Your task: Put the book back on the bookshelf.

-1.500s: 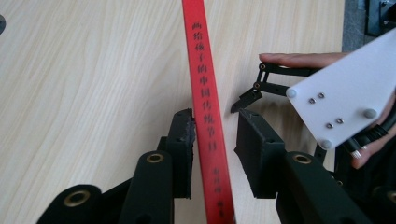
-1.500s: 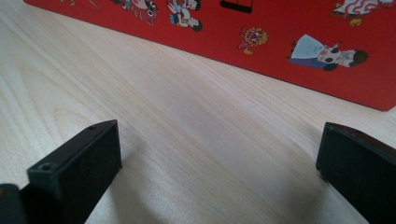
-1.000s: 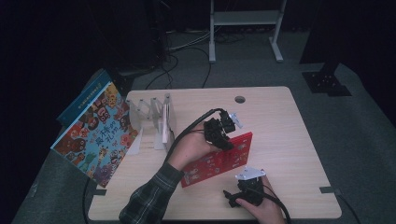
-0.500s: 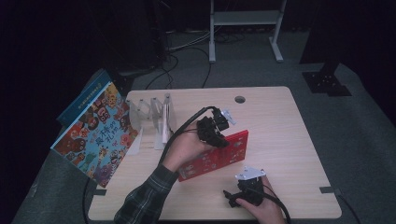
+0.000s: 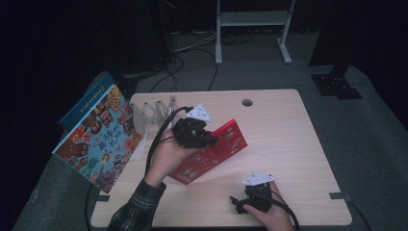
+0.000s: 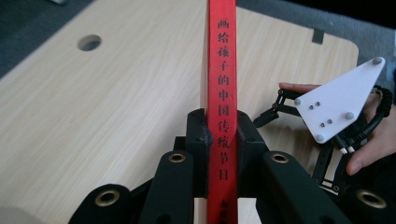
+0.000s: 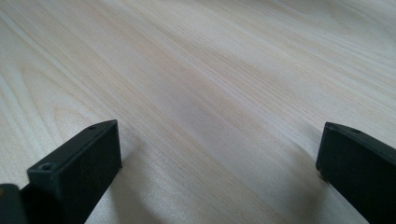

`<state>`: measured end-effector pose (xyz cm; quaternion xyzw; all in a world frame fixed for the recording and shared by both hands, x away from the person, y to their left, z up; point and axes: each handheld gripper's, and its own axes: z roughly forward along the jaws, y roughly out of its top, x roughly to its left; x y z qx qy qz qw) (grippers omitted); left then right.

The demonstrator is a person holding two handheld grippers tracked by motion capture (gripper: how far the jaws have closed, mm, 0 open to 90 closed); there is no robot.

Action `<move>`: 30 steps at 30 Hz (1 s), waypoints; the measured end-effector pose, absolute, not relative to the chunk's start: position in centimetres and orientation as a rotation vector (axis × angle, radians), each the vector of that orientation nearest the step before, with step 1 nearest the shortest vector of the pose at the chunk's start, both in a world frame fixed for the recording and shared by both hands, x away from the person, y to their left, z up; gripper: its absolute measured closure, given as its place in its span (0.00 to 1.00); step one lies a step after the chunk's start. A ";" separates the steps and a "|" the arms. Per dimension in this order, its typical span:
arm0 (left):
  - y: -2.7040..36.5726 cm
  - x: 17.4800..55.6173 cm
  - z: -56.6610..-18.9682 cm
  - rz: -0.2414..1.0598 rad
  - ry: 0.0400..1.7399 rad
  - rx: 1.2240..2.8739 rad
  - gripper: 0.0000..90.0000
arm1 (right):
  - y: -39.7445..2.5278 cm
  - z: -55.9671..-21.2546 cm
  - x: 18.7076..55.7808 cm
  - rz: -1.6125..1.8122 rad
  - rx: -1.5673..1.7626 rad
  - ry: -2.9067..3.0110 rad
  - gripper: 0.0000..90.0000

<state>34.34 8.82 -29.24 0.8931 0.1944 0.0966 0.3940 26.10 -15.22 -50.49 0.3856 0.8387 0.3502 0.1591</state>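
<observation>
Spine clamped in the left tongs [image 6: 219, 140], the red book [image 5: 214, 150] is standing tilted, its long axis pointing away; the right tongs [image 7: 219, 172] are resting open on the surface [image 5: 284, 125].

The far and right parts of the table [image 5: 288, 125] lie bare, open to a gripper. On the left a clear rack [image 5: 154, 111] stands with a picture book [image 5: 98, 139] leaning beside it (its cover overhangs the table edge). The tilted red book [image 5: 211, 151] blocks the middle; the right gripper [image 5: 252, 198] sits on the near edge.
</observation>
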 end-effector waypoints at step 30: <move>30.1 27.7 -26.8 0.471 0.853 1.747 0.88 | -15.2 -50.5 26.1 1.003 1.102 2.401 0.00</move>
